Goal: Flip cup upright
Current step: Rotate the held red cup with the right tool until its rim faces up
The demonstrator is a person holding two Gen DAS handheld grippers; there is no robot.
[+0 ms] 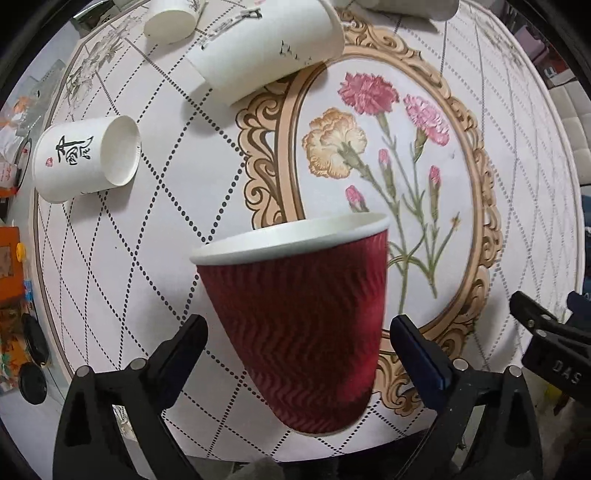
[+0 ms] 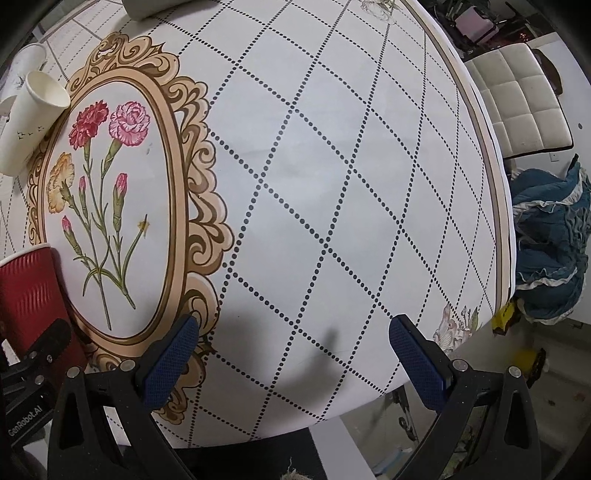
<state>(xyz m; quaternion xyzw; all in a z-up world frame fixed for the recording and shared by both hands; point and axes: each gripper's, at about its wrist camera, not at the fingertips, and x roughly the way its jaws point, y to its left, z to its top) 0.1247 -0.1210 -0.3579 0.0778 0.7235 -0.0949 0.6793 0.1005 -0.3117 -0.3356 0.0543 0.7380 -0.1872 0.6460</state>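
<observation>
A dark red ribbed paper cup [image 1: 299, 317] with a white rim stands mouth-up, slightly tilted, on the patterned tablecloth between the fingers of my left gripper [image 1: 297, 332]. The jaws are wide apart and neither finger touches the cup. The same cup shows at the left edge of the right wrist view [image 2: 29, 295]. My right gripper [image 2: 293, 339] is open and empty over the bare cloth to the right of the flower medallion. It also appears at the right edge of the left wrist view [image 1: 546, 332].
Three white paper cups lie on their sides at the far left: one with black calligraphy [image 1: 85, 158], a large one [image 1: 266, 48], a small one [image 1: 170, 22]. Clutter sits past the table's left edge [image 1: 14, 258]. A white chair [image 2: 521, 99] and blue cloth [image 2: 550, 251] are to the right.
</observation>
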